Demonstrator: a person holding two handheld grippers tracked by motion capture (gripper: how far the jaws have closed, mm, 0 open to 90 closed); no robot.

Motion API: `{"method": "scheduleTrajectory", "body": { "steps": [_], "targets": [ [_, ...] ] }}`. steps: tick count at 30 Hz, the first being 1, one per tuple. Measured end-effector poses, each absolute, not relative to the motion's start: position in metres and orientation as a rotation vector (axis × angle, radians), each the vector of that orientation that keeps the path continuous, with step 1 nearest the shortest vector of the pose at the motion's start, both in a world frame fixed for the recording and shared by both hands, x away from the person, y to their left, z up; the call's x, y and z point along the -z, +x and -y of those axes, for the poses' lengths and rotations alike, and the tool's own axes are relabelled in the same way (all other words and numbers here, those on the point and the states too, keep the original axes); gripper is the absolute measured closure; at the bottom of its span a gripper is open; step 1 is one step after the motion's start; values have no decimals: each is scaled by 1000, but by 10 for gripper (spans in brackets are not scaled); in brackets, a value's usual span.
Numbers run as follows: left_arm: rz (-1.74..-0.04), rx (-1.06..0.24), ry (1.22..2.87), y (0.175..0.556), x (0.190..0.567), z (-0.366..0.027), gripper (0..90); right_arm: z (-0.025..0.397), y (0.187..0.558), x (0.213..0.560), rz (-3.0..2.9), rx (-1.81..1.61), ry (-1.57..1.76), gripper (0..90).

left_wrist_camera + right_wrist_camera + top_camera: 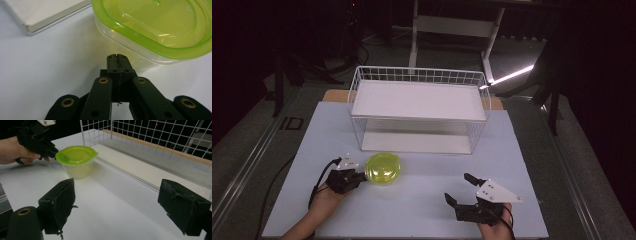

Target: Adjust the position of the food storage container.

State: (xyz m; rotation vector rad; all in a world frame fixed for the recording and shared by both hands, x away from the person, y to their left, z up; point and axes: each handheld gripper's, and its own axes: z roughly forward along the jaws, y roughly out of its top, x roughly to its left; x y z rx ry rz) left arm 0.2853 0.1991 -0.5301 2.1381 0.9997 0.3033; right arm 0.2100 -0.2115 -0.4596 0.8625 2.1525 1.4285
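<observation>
Lidded green container (383, 169) nudged by left gripper (360, 177), jaws pressed together; right gripper (459, 189) held spread, idle. Grasp judged next.

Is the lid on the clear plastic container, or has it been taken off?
On. The translucent green lid sits flat across the rim of the clear plastic container, which stands upright on the white table.

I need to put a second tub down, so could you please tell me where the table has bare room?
Bare table lies between the green-lidded container and the right hand-held gripper. It is crowded where the left hand-held gripper meets the container before the wire rack.
</observation>
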Motion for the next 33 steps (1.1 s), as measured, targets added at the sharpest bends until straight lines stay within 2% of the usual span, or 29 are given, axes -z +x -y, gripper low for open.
{"method": "scheduleTrajectory", "body": {
  "steps": [15,24,33],
  "targets": [
    [-949,-248,2134,307,534,-152,900,212,210,462,-2168,-1418,859,143],
    [-964,-258,2078,300,525,-164,900,212,212,463,-2172,-1419,862,143],
    [-981,-231,2061,308,528,-156,900,213,212,463,-2171,-1418,871,143]
  ]
}}
